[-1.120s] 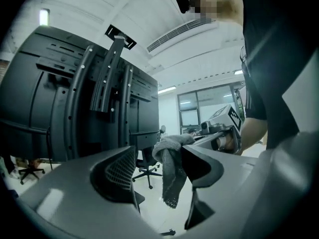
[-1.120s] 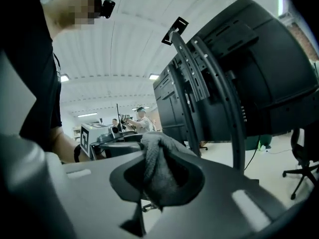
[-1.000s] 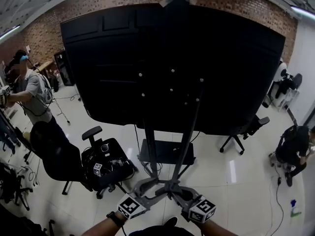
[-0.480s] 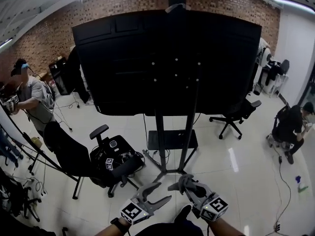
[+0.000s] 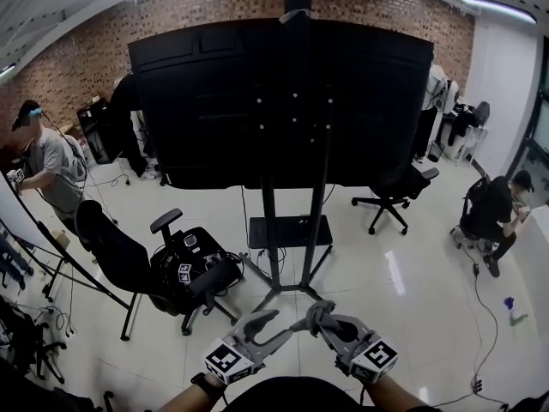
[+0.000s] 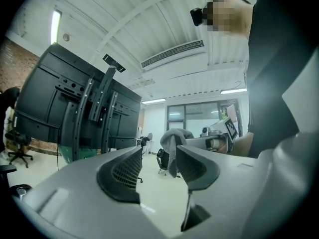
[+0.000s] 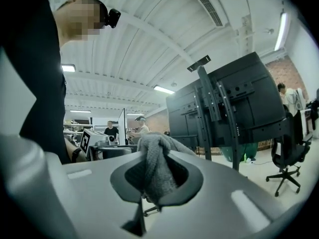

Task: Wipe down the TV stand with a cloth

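Note:
The TV stand [image 5: 286, 221] is seen from behind: two dark posts carrying a large black screen, with a small shelf and splayed feet on the pale floor. It also shows in the left gripper view [image 6: 94, 113] and the right gripper view [image 7: 219, 118]. My right gripper [image 5: 324, 320] is shut on a grey cloth [image 5: 317, 313], which bunches between its jaws [image 7: 157, 168]. My left gripper [image 5: 279, 326] sits beside it. Its jaws have just been closing, a gap is left, and nothing is between them [image 6: 158, 166]. Past them hangs the cloth [image 6: 172, 143]. Both grippers are short of the stand's feet.
A black office chair [image 5: 184, 273] loaded with gear stands left of the stand, and another chair [image 5: 390, 196] is at the right. A person [image 5: 47, 166] stands far left; another [image 5: 493, 217] crouches far right. A spray bottle [image 5: 512, 309] and cables lie on the floor.
Both grippers have drawn back from the stand's feet, which now lie farther away. The left jaws stand narrower than before. The cloth stays in the right gripper.

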`<state>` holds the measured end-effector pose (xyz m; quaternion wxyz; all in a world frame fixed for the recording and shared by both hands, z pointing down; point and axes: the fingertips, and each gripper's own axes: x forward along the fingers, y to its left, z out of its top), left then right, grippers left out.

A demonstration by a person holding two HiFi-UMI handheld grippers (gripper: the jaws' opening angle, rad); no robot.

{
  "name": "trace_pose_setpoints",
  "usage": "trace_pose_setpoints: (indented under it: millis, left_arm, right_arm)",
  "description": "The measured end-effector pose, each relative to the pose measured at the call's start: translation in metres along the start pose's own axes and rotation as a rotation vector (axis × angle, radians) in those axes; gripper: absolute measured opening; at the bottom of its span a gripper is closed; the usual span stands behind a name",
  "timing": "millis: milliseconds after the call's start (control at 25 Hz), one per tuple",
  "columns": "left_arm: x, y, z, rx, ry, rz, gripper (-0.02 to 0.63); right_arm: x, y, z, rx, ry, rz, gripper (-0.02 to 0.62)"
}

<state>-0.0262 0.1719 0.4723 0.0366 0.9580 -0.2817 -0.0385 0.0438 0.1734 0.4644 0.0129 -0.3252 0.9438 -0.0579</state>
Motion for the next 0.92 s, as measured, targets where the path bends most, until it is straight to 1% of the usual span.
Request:
trace_pose_setpoints:
  millis: [160, 240, 360, 560, 680, 800, 920]
  left_arm:
    - [0.008, -0.007, -0.001, -0.021, -0.034, 0.029, 0.233]
    - [0.015, -0.011, 0.002, -0.043, -0.04, 0.024, 0.215]
    - [0.021, -0.017, 0.006, -0.079, -0.047, 0.022, 0.216]
    - [0.023, -0.026, 0.018, -0.106, -0.072, 0.03, 0.261]
    - [0.023, -0.025, 0.021, -0.104, -0.083, 0.048, 0.279]
    - [0.022, -0.026, 0.022, -0.095, -0.091, 0.057, 0.286]
    - [0.023, -0.028, 0.019, -0.083, -0.09, 0.057, 0.296]
  right_arm:
    - [-0.014, -0.005, 0.008, -0.004, -0.015, 0.021, 0.017]
    - [-0.02, -0.011, 0.011, -0.022, -0.017, 0.02, 0.017]
    - [-0.025, -0.016, 0.006, -0.007, -0.013, 0.022, 0.017]
    - [-0.034, -0.013, 0.0, 0.006, -0.011, 0.014, 0.017]
    - [-0.04, -0.016, 0.003, 0.052, -0.046, 0.011, 0.017]
    - [-0.042, -0.015, 0.003, 0.036, -0.039, 0.015, 0.017]
    - [-0.043, -0.016, 0.004, 0.037, -0.063, 0.017, 0.017]
